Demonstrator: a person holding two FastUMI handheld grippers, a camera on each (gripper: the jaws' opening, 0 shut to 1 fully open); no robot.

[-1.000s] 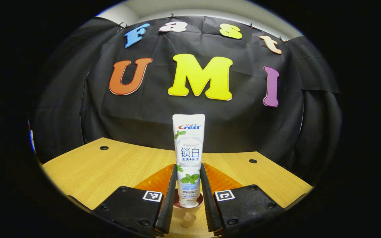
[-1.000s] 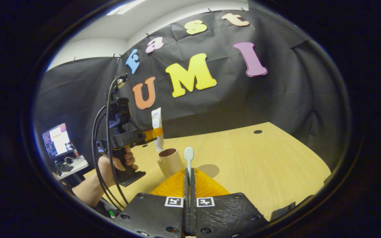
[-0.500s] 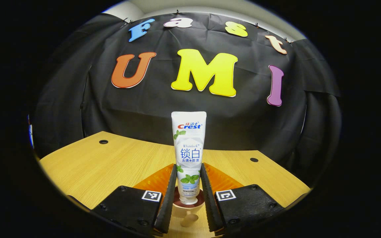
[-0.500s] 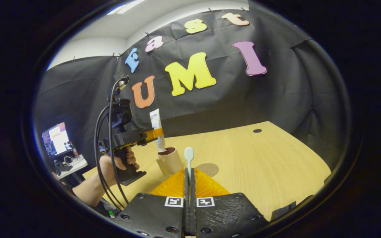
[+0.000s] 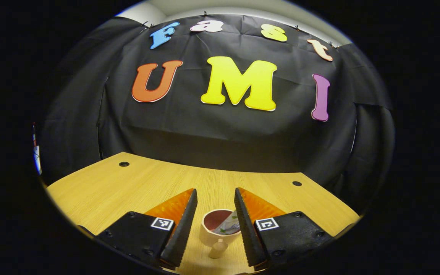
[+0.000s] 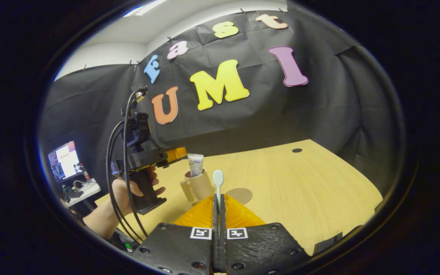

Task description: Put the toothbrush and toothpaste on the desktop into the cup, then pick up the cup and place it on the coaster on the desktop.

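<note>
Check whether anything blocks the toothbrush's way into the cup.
Nothing visible does. The right gripper holds the toothbrush beside the cup; the toothpaste fills part of its mouth, leaving room.

A light wooden counter [image 6: 300,191] is seen, with two small round holes [image 5: 124,164] near its back edge. A tan cup [image 6: 197,185] is stood on the counter, with its handle turned to the front. A flat round brown coaster [image 6: 241,195] is laid just beside the cup.
</note>
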